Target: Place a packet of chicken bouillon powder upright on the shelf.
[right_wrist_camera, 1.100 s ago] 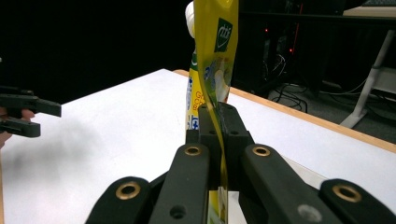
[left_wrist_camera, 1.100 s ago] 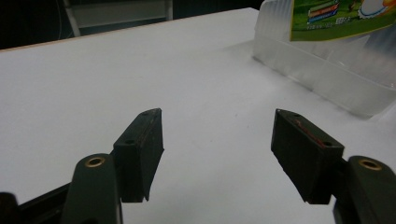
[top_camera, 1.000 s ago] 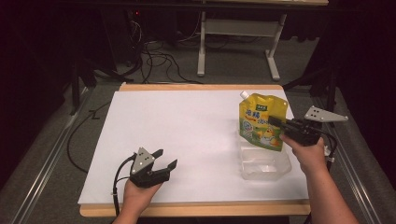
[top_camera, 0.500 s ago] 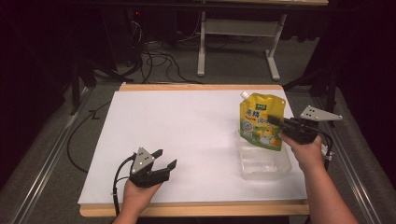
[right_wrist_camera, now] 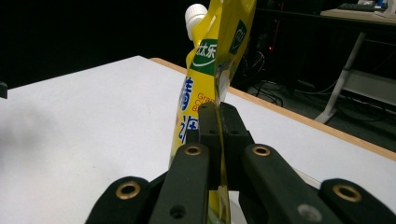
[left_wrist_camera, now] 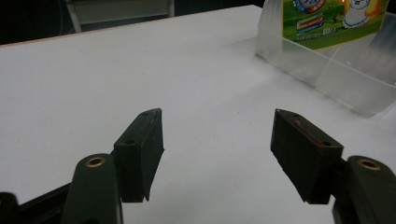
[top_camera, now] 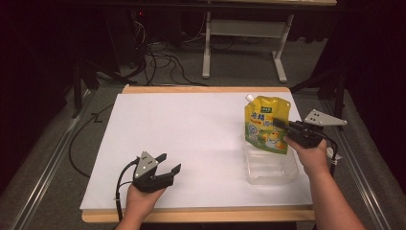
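High view: your right gripper [top_camera: 280,125] is clenched on the right edge of a yellow spouted pouch [top_camera: 265,125], holding it upright at the right side of the white tabletop [top_camera: 191,139]. The pouch's lower end sits in or just above the far end of a clear plastic container [top_camera: 272,167]; which of the two cannot be told. The white spout cap [top_camera: 249,97] points to the pouch's upper left corner.

Right gripper view: your two black jaws are pressed together with the thin edge of the pouch [right_wrist_camera: 208,88] pinched between them; the cap [right_wrist_camera: 195,14] stands at the top, and the wooden edge of the tabletop [right_wrist_camera: 289,116] runs behind.

High view, lower left: your left gripper [top_camera: 168,163] rests near the front edge of the tabletop, well apart from the pouch, with its jaws spread and nothing between them.

Left gripper view: the jaws stand wide apart over bare white surface; the container [left_wrist_camera: 322,65] lies ahead at the upper right, with the pouch's printed lower part [left_wrist_camera: 336,18] seen at it.
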Available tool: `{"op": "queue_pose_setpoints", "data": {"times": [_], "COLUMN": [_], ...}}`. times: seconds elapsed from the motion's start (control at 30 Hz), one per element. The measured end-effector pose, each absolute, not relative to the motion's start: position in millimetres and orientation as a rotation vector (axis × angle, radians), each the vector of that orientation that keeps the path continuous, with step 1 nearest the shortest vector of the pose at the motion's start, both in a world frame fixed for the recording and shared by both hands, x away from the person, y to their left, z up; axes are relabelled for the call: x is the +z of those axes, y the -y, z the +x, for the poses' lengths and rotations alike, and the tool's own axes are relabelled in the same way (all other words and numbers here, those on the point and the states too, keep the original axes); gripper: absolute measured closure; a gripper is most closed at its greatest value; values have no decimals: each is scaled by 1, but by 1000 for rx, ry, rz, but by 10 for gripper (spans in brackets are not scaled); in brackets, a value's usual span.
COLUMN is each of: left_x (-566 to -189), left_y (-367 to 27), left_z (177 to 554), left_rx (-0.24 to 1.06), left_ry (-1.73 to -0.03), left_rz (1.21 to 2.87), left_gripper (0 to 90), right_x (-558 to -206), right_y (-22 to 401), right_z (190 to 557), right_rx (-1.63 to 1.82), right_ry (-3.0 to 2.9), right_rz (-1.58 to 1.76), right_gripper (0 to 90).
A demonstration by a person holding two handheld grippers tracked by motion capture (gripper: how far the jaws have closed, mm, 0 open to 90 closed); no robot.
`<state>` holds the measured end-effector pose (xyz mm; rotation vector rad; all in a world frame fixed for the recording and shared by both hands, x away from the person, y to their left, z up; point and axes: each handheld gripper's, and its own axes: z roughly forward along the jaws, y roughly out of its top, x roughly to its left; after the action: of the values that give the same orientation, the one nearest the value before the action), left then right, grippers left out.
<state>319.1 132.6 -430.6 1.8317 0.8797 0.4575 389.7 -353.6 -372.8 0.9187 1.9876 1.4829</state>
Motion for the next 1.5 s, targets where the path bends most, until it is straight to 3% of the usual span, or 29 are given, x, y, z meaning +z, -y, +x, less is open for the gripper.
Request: {"op": "queue_pose_setpoints", "data": {"times": [1.5], "left_x": [-430], "left_y": [-131], "left_z": [319], "left_rx": [449], "left_ry": [-878], "left_rz": [1833], "left_gripper": [352], "right_x": [-396], "right_y": [364], "right_z": [366], "right_rx": [1450], "right_ry": [-1970], "right_rz": [1007], "right_gripper": [900]}}
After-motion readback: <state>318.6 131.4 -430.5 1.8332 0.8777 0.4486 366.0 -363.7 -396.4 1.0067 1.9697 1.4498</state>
